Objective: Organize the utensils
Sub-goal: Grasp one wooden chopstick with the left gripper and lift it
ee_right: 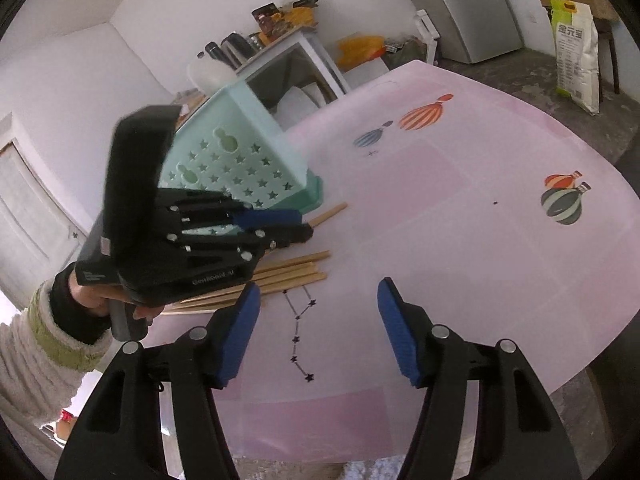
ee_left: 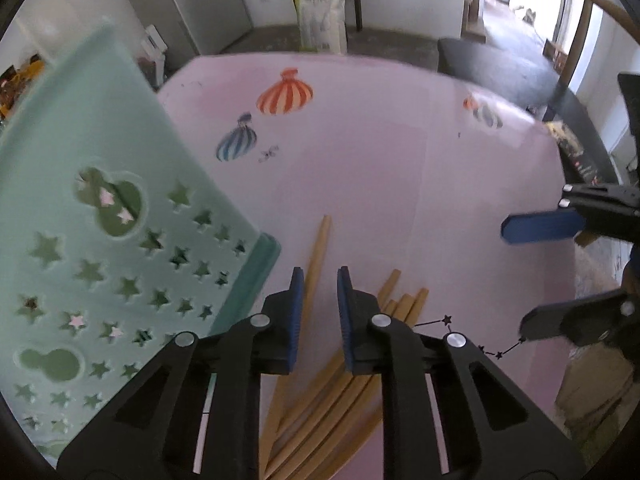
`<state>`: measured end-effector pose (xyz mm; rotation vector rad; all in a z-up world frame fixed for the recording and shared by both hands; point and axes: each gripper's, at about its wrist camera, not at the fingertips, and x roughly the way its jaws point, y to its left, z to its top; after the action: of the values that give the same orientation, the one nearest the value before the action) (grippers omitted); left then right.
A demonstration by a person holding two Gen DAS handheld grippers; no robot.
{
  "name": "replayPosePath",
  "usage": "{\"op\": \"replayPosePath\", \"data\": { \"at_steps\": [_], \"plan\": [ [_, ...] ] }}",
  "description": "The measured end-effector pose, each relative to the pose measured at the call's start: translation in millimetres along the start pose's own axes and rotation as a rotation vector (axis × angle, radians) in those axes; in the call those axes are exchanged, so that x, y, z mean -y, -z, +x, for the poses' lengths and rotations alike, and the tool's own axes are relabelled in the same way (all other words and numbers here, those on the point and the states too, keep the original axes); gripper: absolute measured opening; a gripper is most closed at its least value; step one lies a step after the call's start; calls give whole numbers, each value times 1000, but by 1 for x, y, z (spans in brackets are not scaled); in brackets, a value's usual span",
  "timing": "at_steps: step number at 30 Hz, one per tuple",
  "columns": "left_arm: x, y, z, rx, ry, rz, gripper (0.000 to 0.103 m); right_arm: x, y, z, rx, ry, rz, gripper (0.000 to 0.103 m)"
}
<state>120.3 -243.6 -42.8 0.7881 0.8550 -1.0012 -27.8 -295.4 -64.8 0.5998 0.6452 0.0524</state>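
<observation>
Several wooden chopsticks (ee_left: 404, 304) lie in a loose bundle on the pink table (ee_left: 380, 152). One chopstick (ee_left: 320, 240) lies apart from them, close to a mint-green holder (ee_left: 100, 240) with star-shaped holes. My left gripper (ee_left: 320, 272) points steeply down over that chopstick. Its jaws stand narrow around it, and a slit still shows beside the right pad. In the right wrist view the left gripper (ee_right: 304, 226) is in a hand, in front of the holder (ee_right: 240, 152), with the bundle (ee_right: 296, 268) below it. My right gripper (ee_right: 318, 288) is open and empty above the table.
Balloon prints (ee_right: 420, 114) and a star line (ee_right: 298, 332) mark the pink tablecloth. The table's near edge (ee_right: 360, 396) runs below my right gripper. Behind the table are a white shelf (ee_right: 304, 60), a fridge (ee_right: 476, 8), a sack (ee_right: 576, 52) and a dark chair (ee_left: 500, 64).
</observation>
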Motion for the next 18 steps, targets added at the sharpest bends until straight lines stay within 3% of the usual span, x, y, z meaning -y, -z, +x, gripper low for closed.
{"op": "replayPosePath", "data": {
  "at_steps": [3,9,18],
  "plan": [
    [1,0,2,4,11,8,8,3,-1,0,2,-6,11,59],
    [7,2,3,15,-48,52,5,0,0,-1,6,-10,5,58],
    [3,13,-59,129,-160,52,4,-11,1,-3,10,-13,-20,56]
  ]
}}
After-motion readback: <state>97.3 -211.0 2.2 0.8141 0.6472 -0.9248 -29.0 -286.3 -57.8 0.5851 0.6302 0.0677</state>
